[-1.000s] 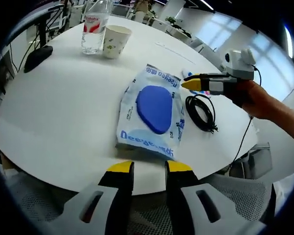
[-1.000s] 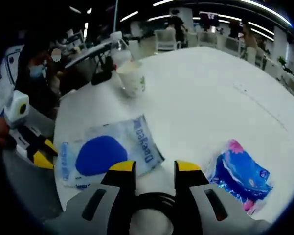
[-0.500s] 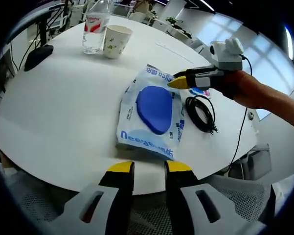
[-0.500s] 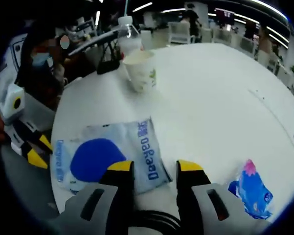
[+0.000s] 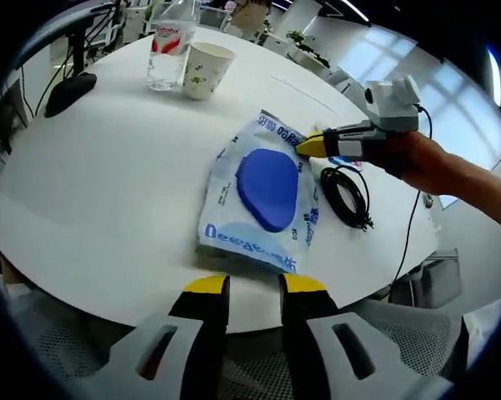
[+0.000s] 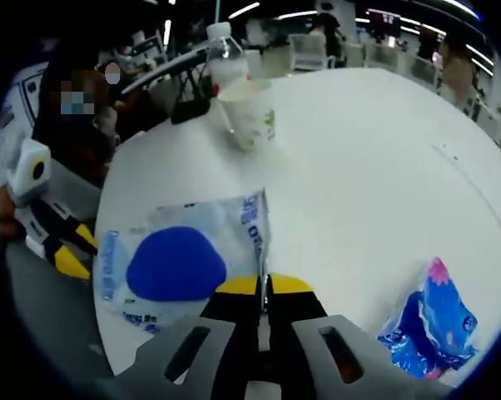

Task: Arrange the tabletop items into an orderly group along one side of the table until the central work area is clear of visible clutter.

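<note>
white table (image 5: 108, 175), right hand-held gripper (image 6: 263, 286) pinching wipes pack (image 6: 179, 262), left hand-held gripper (image 5: 248, 287) spread

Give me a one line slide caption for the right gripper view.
Right gripper shut on the edge of the wipes pack, with a paper cup and water bottle beyond.

wipes pack (image 5: 263, 193) mid-table (image 5: 92, 183), cable (image 5: 343, 192) beside, cup (image 5: 208, 70) beyond

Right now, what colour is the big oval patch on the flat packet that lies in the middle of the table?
Solid dark blue, on a pale blue-and-white packet with blue lettering; the left gripper view shows it best.
</note>
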Tool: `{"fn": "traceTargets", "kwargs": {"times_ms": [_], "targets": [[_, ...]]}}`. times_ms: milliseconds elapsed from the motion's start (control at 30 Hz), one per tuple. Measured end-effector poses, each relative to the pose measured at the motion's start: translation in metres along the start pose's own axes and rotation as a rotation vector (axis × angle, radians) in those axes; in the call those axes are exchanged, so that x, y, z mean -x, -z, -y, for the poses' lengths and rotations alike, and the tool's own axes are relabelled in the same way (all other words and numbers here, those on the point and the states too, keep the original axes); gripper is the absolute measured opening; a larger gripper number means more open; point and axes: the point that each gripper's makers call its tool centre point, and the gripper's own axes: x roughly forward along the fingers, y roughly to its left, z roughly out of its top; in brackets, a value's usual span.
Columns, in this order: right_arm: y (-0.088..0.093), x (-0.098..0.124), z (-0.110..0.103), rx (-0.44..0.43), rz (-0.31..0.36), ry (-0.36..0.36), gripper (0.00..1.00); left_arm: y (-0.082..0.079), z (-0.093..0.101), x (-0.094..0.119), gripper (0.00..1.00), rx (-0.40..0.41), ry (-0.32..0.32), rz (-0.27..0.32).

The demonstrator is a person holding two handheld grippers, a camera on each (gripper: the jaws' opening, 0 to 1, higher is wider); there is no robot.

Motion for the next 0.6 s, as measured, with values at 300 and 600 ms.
{"fn": "traceTargets", "kwargs": {"times_ms": [300, 600], "targets": [[0.011, 0.012, -0.007, -0.093, 0.029, 0.015, 0.00, 0.001, -0.003, 0.000, 0.21, 0.000, 0.004, -0.004], [0.028, 0.017, -0.018, -0.193, 0.048, 0.022, 0.00, -0.001, -0.004, -0.001, 0.21, -0.009, 0.009, -0.002]]}}
